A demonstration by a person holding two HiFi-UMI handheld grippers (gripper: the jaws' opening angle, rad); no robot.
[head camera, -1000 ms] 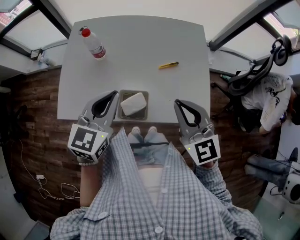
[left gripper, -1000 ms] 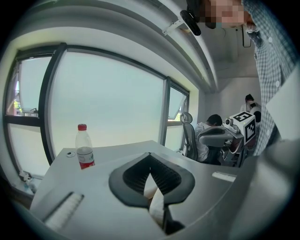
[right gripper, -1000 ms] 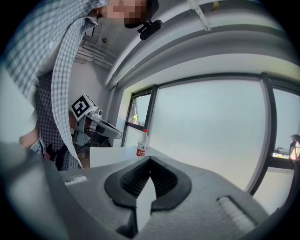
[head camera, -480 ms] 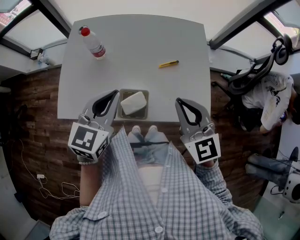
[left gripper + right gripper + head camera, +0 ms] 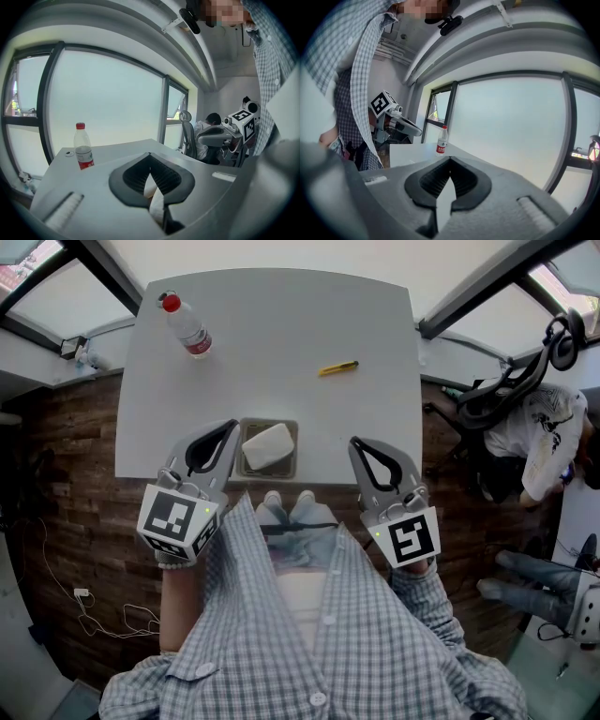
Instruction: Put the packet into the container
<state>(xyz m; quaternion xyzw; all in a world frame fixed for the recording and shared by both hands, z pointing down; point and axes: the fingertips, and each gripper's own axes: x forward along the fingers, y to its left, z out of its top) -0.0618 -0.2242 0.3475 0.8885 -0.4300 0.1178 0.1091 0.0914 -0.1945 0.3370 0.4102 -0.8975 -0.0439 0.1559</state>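
Observation:
A white packet (image 5: 266, 447) lies inside a shallow grey container (image 5: 293, 463) at the near edge of the pale table (image 5: 281, 343). My left gripper (image 5: 229, 426) sits just left of the container, jaws shut and empty, its tips level with the container's far end. My right gripper (image 5: 355, 443) hovers over the table's near edge, to the right of the container and apart from it, also shut with nothing in it. In the left gripper view the tips (image 5: 150, 154) meet; in the right gripper view they (image 5: 449, 160) meet too.
A clear bottle with a red cap (image 5: 187, 326) stands at the table's far left corner. A yellow pen-like thing (image 5: 337, 369) lies at the far right. A person on an office chair (image 5: 530, 427) sits beyond the table's right side. Wooden floor lies on both sides.

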